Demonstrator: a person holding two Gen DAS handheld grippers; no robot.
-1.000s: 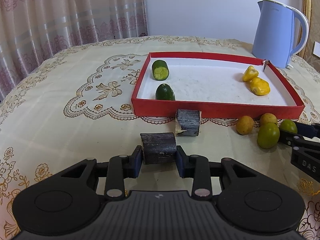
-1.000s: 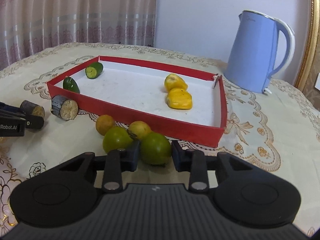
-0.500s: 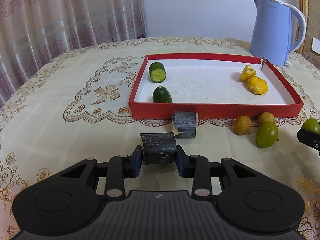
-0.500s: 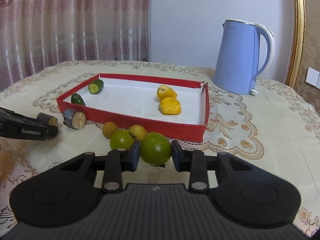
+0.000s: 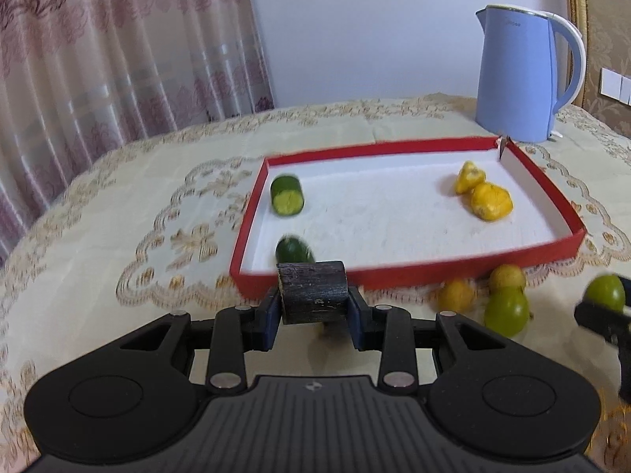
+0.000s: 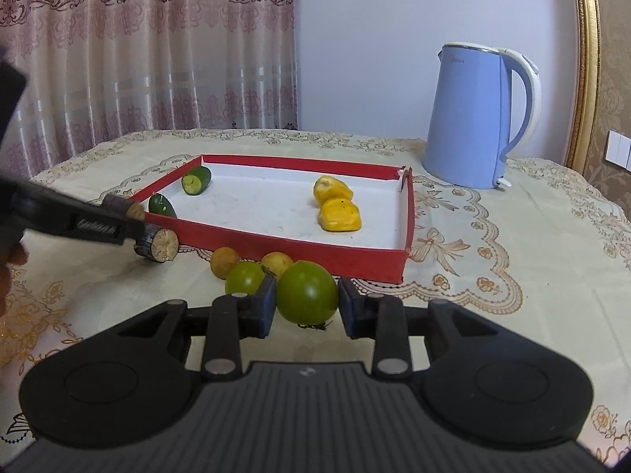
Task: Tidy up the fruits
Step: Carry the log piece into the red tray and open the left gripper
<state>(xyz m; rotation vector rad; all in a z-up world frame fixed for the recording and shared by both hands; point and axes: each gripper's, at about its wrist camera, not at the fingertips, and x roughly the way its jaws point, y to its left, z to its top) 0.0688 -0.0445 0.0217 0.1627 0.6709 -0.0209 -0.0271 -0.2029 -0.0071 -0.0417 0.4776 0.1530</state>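
Left tool [image 5: 314,311] clamps dark sugarcane chunk [image 5: 313,295] across bark: stiff, looks secure. Right tool [image 6: 305,305] pinches green fruit [image 6: 307,291] at widest girth: round, probably slippery.

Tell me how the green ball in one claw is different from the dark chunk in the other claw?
The green fruit is round, smooth and shiny; the dark log piece is a short cylinder with rough, blackish bark. The green fruit sits in the right claw, the dark log piece in the left claw. Both are pinched from the sides between blue pads, near the red tray.
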